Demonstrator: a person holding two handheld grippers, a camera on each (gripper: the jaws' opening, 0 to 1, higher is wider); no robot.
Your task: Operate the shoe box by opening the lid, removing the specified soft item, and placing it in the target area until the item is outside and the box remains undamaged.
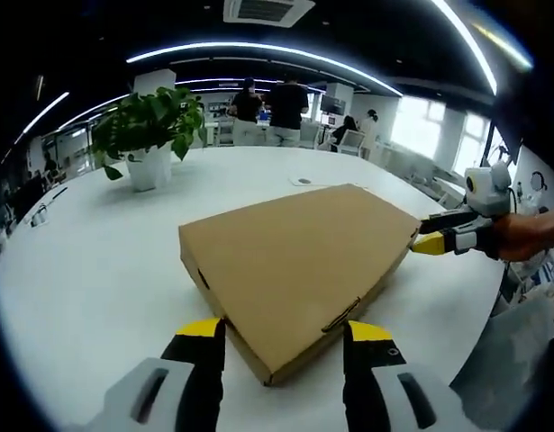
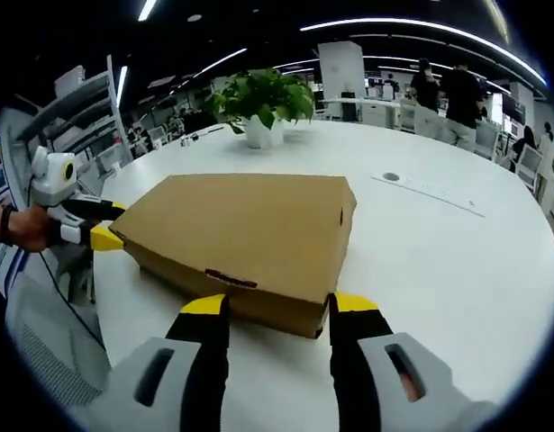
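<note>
Shoe box (image 1: 299, 265) is sitting closed on the white bench (image 1: 96, 270). Left tool (image 1: 286, 337) is hovering wide open, straddling the box's near corner, gripping nothing. Right tool (image 2: 278, 310) is also gaping, empty, jaws flanking the box's near edge. Potted plant (image 2: 263, 103) is standing beyond the box.

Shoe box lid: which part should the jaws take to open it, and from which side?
Probably the lid's front edge by the dark locking tab on the closed shoe box, approached from the right gripper's side with open jaws; the lid lies flat there.
</note>
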